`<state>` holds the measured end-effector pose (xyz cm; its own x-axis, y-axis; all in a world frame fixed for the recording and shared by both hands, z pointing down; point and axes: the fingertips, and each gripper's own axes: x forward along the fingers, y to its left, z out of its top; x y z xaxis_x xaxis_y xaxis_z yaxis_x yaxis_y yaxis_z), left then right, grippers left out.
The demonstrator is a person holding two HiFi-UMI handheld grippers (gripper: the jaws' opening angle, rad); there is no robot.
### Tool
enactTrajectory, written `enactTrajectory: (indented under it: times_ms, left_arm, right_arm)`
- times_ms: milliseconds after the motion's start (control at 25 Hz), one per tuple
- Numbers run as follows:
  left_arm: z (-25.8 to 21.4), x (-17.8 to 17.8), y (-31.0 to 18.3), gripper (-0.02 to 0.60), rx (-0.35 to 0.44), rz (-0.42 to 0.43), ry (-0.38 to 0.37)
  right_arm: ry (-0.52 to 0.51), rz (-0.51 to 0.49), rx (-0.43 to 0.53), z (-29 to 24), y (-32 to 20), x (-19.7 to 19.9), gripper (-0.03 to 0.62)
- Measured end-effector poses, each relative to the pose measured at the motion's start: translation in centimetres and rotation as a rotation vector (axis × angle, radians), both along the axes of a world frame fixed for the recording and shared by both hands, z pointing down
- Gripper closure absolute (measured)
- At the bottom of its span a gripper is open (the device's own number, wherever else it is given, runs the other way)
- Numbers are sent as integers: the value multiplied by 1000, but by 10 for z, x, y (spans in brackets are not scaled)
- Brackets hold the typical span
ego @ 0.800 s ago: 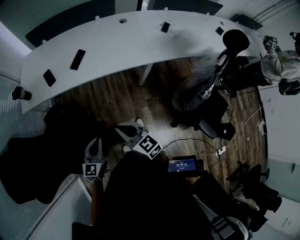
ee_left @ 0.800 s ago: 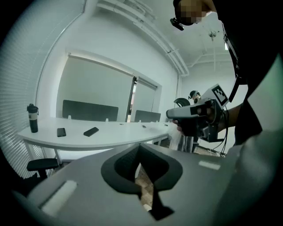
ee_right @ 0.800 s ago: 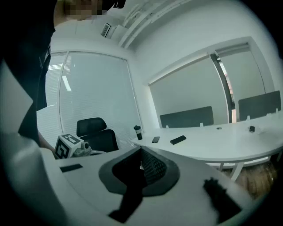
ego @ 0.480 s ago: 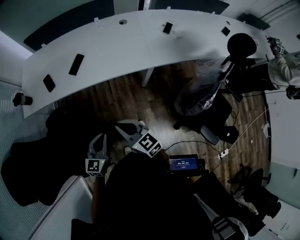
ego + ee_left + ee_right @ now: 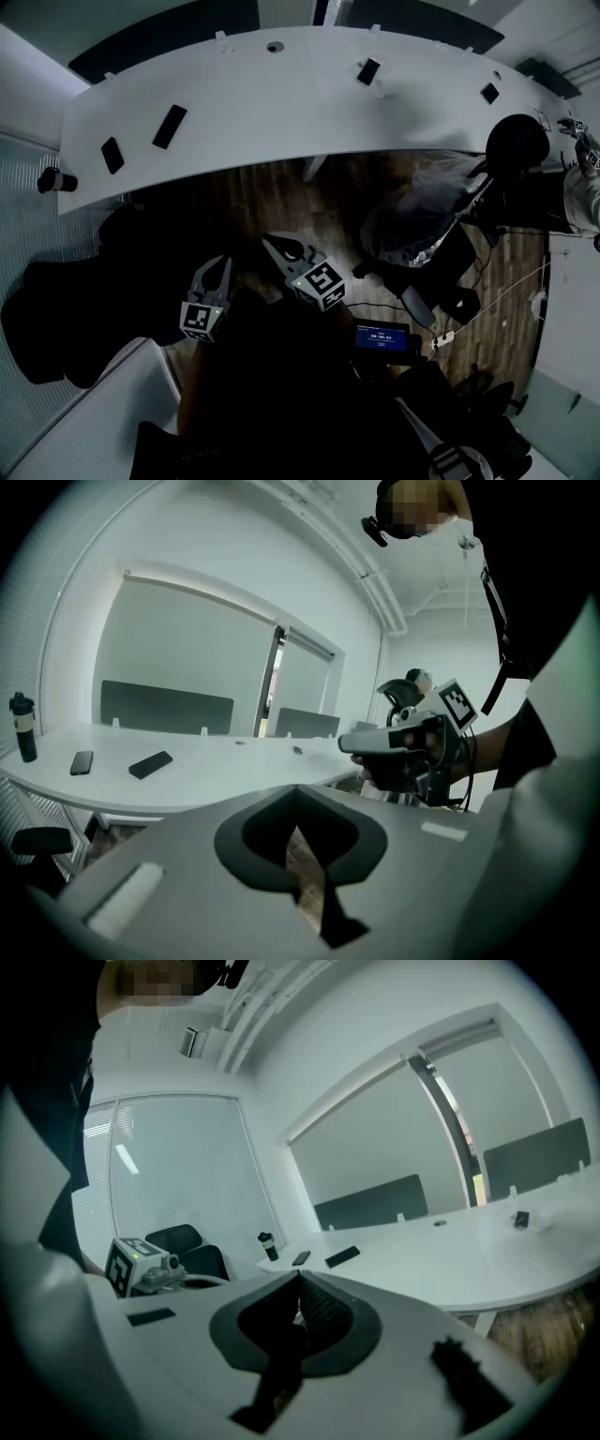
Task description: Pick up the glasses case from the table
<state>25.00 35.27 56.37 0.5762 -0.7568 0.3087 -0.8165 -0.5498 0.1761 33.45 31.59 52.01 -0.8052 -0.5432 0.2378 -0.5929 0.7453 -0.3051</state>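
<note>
Fingers (image 5: 187,874) of L gripper (image 5: 225,260) & R gripper (image 5: 269,241) are pressed shut w/ nothing held; both are held well short of table (image 5: 281,103). Glasses case (image 5: 170,127) is laid near table's left end.

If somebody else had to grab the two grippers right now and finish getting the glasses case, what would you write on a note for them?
Left gripper: shut, nothing in it, held over the wooden floor, short of the table.
Right gripper: shut, nothing in it, beside the left one, also short of the table.
Glasses case: most likely the long dark thing lying flat near the table's left end. A flat phone and a bottle sit further left.
Done: nothing yet; the case is untouched.
Left to do: move up to the table, open one gripper, close it on the case and lift.
</note>
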Motion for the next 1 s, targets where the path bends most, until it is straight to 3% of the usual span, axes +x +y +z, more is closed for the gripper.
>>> enactTrajectory:
  times_ms: [360, 760, 1000]
  left_arm:
    - [-1, -14, -17, 575, 3, -51, -34]
    - [-2, -46, -64, 575, 22, -30, 34]
    - [-9, -105, -89, 575, 53, -57, 59]
  right_arm:
    - [53, -10, -9, 12, -35, 15, 586]
    - [151, -58, 37, 2, -71, -32, 586]
    - [177, -36, 30, -5, -113, -75, 586]
